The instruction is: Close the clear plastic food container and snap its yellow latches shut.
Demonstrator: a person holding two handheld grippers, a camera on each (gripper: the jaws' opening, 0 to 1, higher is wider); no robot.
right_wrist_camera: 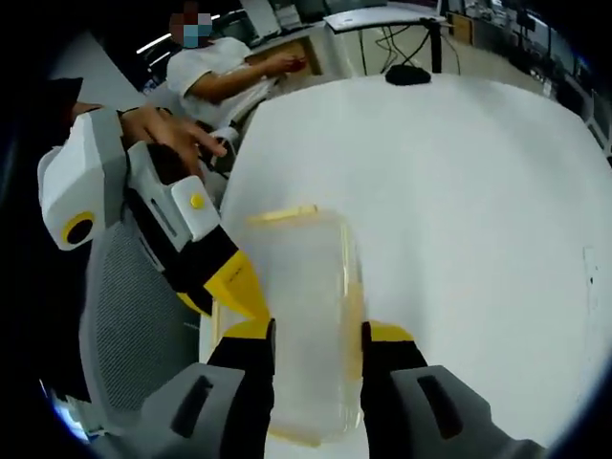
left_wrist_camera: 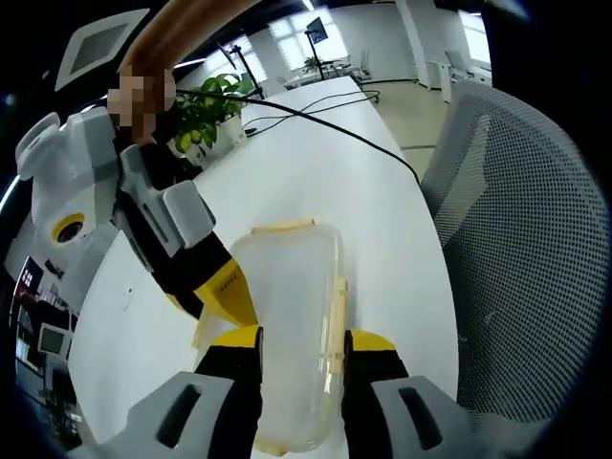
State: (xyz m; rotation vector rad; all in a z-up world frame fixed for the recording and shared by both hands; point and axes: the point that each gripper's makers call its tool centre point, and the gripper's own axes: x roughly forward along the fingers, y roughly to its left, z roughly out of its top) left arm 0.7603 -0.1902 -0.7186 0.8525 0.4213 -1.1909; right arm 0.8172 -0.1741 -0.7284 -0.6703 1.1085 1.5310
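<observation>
The clear plastic food container (left_wrist_camera: 287,325) (right_wrist_camera: 304,325) lies lid-on on the white table (left_wrist_camera: 316,163) (right_wrist_camera: 459,210). Your left gripper (left_wrist_camera: 302,349) and right gripper (right_wrist_camera: 318,342) each straddle it, jaws apart, from opposite ends. A mesh office chair (left_wrist_camera: 535,258) stands beside the table.

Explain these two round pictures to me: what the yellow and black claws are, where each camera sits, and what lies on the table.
No robot here: a person holds a two-jaw gripper in each hand, and a fisheye camera rides on each. In the left gripper view, the left gripper straddles a clear plastic container on a white table; the other gripper comes in beside it. The right gripper view shows the right gripper astride the same container, seemingly from the opposite end. A mesh chair stands alongside. Nothing is lifted.
</observation>
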